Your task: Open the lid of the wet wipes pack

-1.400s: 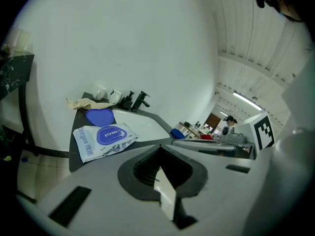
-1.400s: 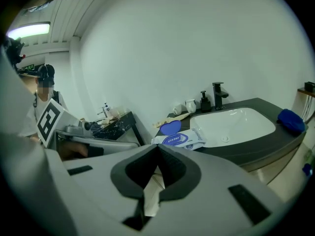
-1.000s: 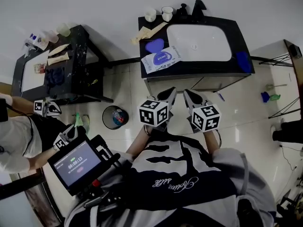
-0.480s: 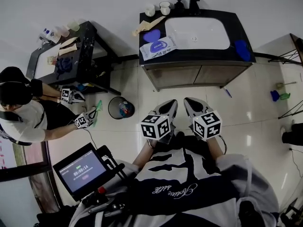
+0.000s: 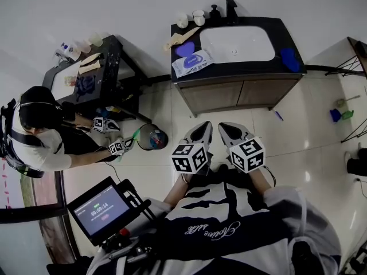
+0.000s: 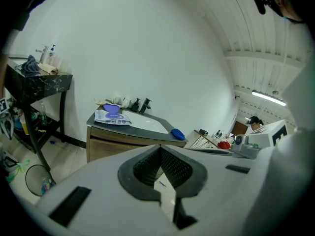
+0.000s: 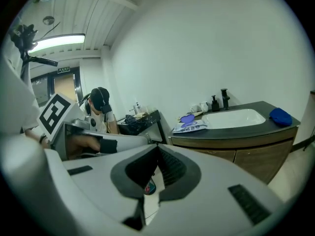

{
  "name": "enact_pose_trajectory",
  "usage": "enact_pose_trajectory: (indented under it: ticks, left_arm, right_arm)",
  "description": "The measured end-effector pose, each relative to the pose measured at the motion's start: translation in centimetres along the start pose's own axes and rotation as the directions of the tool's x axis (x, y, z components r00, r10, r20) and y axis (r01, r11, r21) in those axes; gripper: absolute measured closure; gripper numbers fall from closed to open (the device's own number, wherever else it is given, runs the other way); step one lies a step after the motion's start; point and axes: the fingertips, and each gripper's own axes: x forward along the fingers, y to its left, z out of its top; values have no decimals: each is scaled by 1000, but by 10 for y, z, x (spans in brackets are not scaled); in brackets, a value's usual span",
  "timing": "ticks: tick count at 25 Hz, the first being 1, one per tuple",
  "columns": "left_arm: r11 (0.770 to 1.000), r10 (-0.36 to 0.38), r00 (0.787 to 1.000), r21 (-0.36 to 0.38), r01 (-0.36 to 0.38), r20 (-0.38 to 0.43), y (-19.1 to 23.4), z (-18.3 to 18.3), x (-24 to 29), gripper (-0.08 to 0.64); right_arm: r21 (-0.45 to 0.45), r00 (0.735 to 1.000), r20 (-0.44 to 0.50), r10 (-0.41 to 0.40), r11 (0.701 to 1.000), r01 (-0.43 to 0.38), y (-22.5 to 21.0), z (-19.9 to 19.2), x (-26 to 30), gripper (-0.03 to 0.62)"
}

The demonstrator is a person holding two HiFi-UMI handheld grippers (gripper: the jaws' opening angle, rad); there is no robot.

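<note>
The wet wipes pack (image 5: 194, 62), white with a purple patch, lies flat on the left end of the dark vanity counter (image 5: 287, 73), next to a purple heart-shaped thing (image 5: 184, 49). It also shows far off as the pack (image 6: 113, 118) in the left gripper view and as the pack (image 7: 189, 127) in the right gripper view. My left gripper (image 5: 203, 132) and right gripper (image 5: 223, 132) hang side by side over the tiled floor, well short of the vanity. The jaws of the left gripper (image 6: 160, 147) and the right gripper (image 7: 157, 146) meet at the tips with nothing between them.
A white sink basin (image 5: 235, 43) fills the counter's middle, with a blue cloth (image 5: 291, 59) at its right and cups (image 5: 190, 19) at the back. A waste bin (image 5: 152, 137) stands on the floor. Another person (image 5: 40, 130) with grippers works by a black table (image 5: 112, 67). A monitor (image 5: 98, 206) sits at lower left.
The other person has come further into view at the left and the bin now lies nearer them. My two grippers stay together, shut, at about the same distance from the vanity.
</note>
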Motion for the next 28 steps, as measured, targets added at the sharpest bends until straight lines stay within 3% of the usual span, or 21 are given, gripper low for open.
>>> enact_pose_trajectory:
  ticks: [12,19,28]
  left_arm:
    - [999,49,998,-9,-49,45,56,2,-32,561]
    - [1000,-1,999,24,0,51,53,18,-64,561]
    - [996,-34,999,81,31,35,45,9,-56,561]
  right_arm:
    - [-16,999,14,42,999,-41,33,-7,40,594]
    - [-24,1000,13,18,1000,-18,66,13,39,594]
    - [-18,1000,25,-16,1000,16,58,6,34,594]
